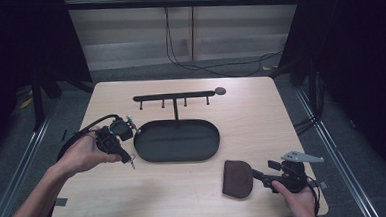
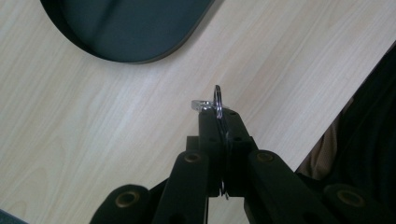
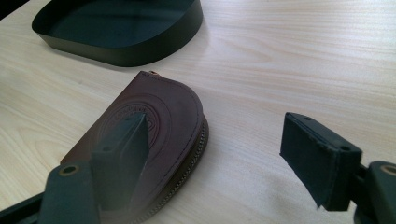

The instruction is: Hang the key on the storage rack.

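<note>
1. Left of the oval tray (image 1: 148,152), the left gripper (image 1: 128,159) is held above the table (image 1: 185,189), its jaws pressed together on a metal key ring (image 2: 217,100). The left gripper view shows the ring upright between the jaw tips, with a small silver piece beside it that may be a key or clasp; I cannot tell which.
2. At the near right of the table lies a brown leather pouch (image 3: 154,116), flat, with a curved stitched edge. It sits just in front of the tray, apart from it.
3. The right gripper (image 3: 219,144) rests low beside the pouch with its jaws spread wide. One jaw hovers over the pouch's near part and the other stands off over bare wood, so nothing is pinched.
4. Behind the tray stands a black hook rack (image 1: 175,96) on a post, with small pegs hanging from its bar. All the pegs look bare.
5. Progress, as I judge it: the key ring is picked up and in the air, but neither hung on a peg nor laid in the tray, which looks bare. The pouch is not yet grasped. Most of the tidying appears to remain.
</note>
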